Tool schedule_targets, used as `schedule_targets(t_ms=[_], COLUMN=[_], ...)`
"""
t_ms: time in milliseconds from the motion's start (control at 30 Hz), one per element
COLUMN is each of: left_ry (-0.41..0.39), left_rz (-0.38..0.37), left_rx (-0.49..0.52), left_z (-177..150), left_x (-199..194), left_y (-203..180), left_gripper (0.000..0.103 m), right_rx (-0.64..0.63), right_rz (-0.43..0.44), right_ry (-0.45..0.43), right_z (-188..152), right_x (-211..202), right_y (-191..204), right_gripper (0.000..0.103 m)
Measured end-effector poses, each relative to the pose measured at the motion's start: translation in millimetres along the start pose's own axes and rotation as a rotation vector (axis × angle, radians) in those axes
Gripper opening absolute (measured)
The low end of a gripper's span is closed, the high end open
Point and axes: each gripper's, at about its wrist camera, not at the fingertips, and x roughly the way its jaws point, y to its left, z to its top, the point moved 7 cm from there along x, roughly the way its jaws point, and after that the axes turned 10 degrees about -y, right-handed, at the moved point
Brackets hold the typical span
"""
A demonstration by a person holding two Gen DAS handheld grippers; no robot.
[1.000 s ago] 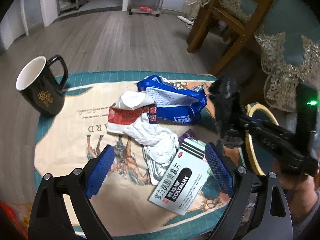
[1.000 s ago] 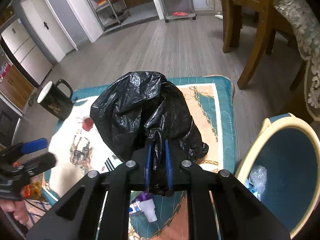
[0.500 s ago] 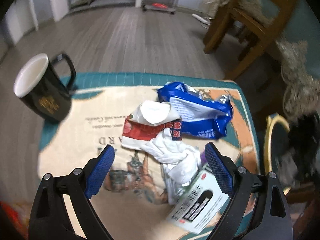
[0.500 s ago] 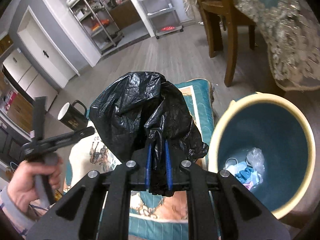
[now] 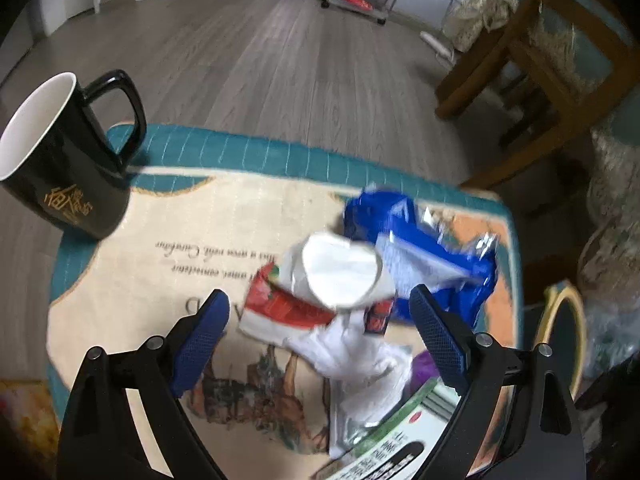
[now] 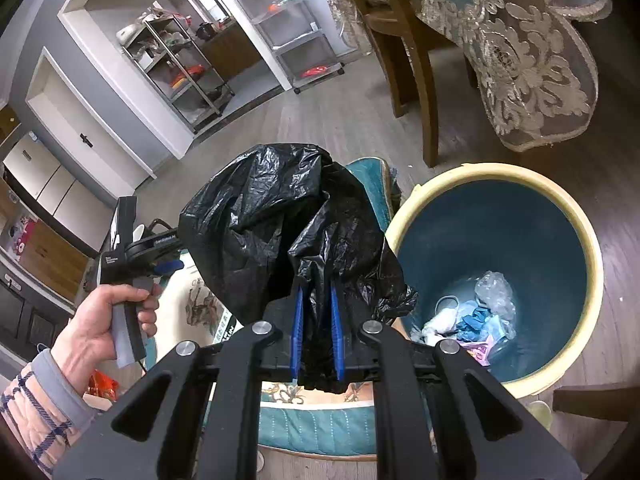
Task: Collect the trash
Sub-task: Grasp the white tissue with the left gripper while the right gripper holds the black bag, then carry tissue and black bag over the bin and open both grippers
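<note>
**Black bag clamped on the right, left jaws wide over the litter pile**

In the right wrist view, the right gripper [image 6: 316,320] sits at centre frame with its blue pads pinched tight on a crumpled black trash bag [image 6: 280,232], which billows up above the fingers. Just to the right of it, lower right of the frame, stands the round bin [image 6: 588,240], cream rim and teal inside, with bits of plastic and blue scraps lying at its bottom. At the left edge a hand [image 6: 108,316] grips the handle of the other tool, above a patterned mat with a teal border [image 6: 320,424].

Over to the left wrist view: the left gripper [image 5: 320,344] has its jaws spread wide and holds nothing. Between and beyond the blue pads [image 5: 200,340] lies the trash heap on the mat [image 5: 168,240]: a squashed red-and-white paper cup [image 5: 320,284], a crumpled white tissue [image 5: 356,356] touching it from below, a blue foil wrapper [image 5: 424,256] to the upper right, and a medicine box [image 5: 400,440] at the bottom edge, partly cut off. A black mug [image 5: 68,160] with a white inside stands upright at the upper left corner of the mat, well apart from the heap. A wooden chair [image 5: 540,60] fills the upper right.
</note>
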Motion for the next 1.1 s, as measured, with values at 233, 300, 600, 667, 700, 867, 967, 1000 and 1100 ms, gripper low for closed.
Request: schedule_targets(t_ms=[233, 300, 600, 667, 700, 867, 967, 1000, 1100], left_ry=[0.099, 0.129, 0.119, 0.106, 0.096, 0.051, 0.02, 0.007, -0.019], left_rz=[0.029, 0.016, -0.021, -0.033, -0.04, -0.078, -0.102, -0.113, -0.145], left_rx=[0.079, 0.092, 0.088, 0.07, 0.059, 0.061, 0.07, 0.078, 0.094], left_z=[-47.3, -58.1, -65.6, -62.5, -60.8, -52.7, -51.8, -49.7, -51.2], left_x=[12.6, 19.2, 15.7, 6.7, -0.2, -27.6, -47.1, -53.6, -70.2], left_y=[-22.8, -28.3, -24.3, -17.7, -15.2, -17.2, -21.6, -24.7, -38.8], left_gripper=[0.09, 0.082, 0.017, 0.013, 0.013, 0.011, 0.01, 0.01, 0.01], right_rx=[0.017, 0.016, 0.043, 0.05, 0.055, 0.088, 0.105, 0.11, 0.126], right_rz=[0.001, 0.004, 0.013, 0.014, 0.015, 0.019, 0.019, 0.018, 0.014], right_ry=[0.021, 0.02, -0.007, -0.016, -0.021, -0.037, -0.05, -0.054, -0.068], right_z=[-6.2, -5.7, 1.1, 1.5, 2.3, 0.5, 0.4, 1.1, 2.2], right_x=[10.1, 12.2, 15.9, 13.4, 12.3, 4.5, -0.8, -2.6, -9.3], right_y=[0.6, 0.2, -9.6, -11.1, -12.4, -17.8, -21.6, -22.7, -26.9], right_gripper=[0.011, 0.011, 0.011, 0.011, 0.011, 0.011, 0.011, 0.011, 0.011])
